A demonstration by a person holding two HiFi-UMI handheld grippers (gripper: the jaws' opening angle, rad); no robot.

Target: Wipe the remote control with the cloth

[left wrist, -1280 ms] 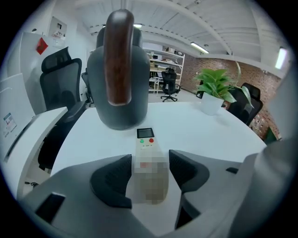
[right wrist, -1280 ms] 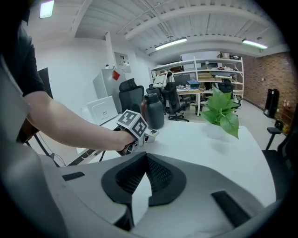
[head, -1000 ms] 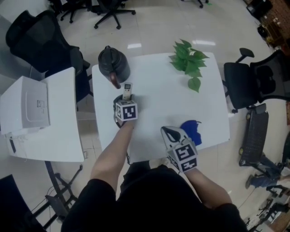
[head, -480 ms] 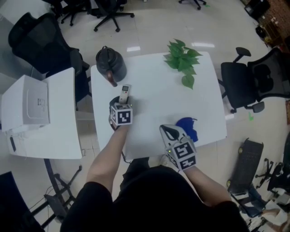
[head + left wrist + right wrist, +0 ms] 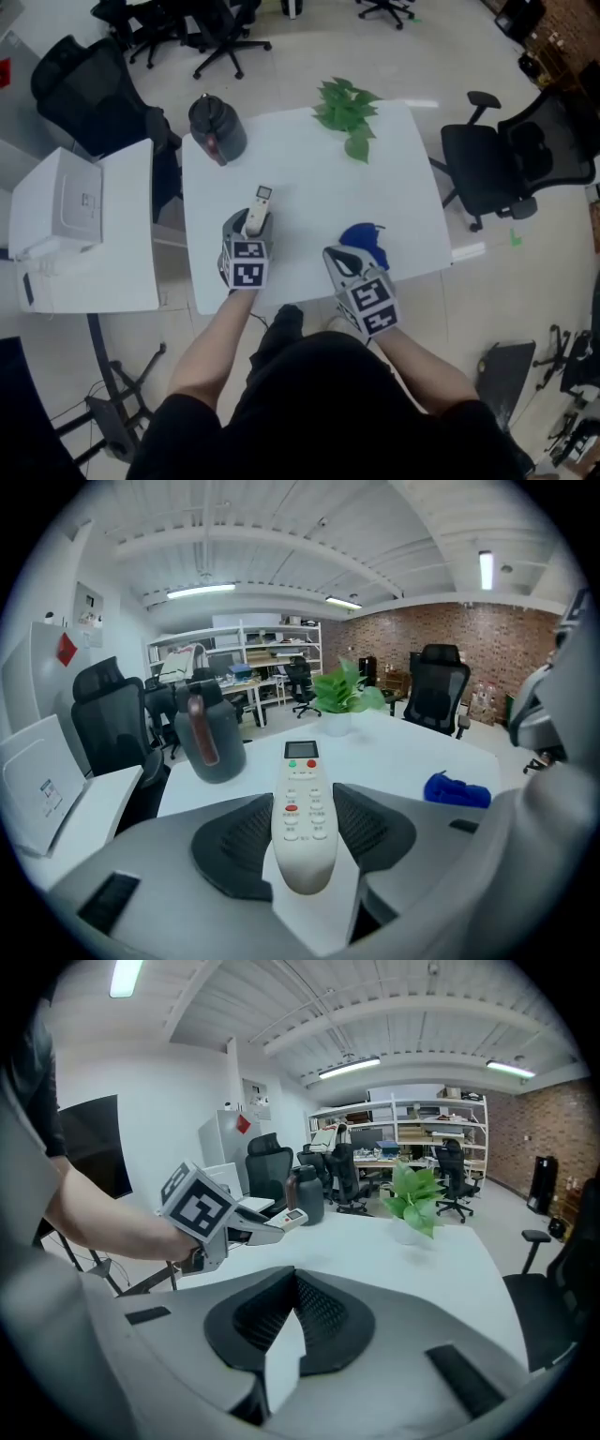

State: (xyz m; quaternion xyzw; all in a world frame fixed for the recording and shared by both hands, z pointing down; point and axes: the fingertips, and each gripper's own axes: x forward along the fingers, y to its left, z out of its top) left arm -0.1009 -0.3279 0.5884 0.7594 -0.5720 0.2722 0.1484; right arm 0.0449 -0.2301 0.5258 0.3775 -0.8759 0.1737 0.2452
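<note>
The white remote control (image 5: 257, 208) is raised off the white table (image 5: 309, 159), its screen end pointing away from me. My left gripper (image 5: 246, 225) is shut on its lower end. In the left gripper view the remote control (image 5: 302, 799) lies between the two dark pads (image 5: 246, 841), buttons up. The blue cloth (image 5: 364, 242) lies crumpled near the table's front right edge, just beyond my right gripper (image 5: 339, 260). That right gripper (image 5: 292, 1312) is shut with nothing in it. From the right gripper view, the left gripper (image 5: 253, 1230) shows holding the remote control (image 5: 289, 1218).
A dark jug (image 5: 216, 128) stands at the table's far left corner and a potted plant (image 5: 345, 111) at the far edge. A white side table with a printer (image 5: 70, 206) is to the left. Black office chairs (image 5: 497, 164) stand to the right and behind.
My left gripper has lifted the remote control off the table and drawn it back from the jug toward me. The right gripper has shifted slightly, staying shut beside the cloth.
</note>
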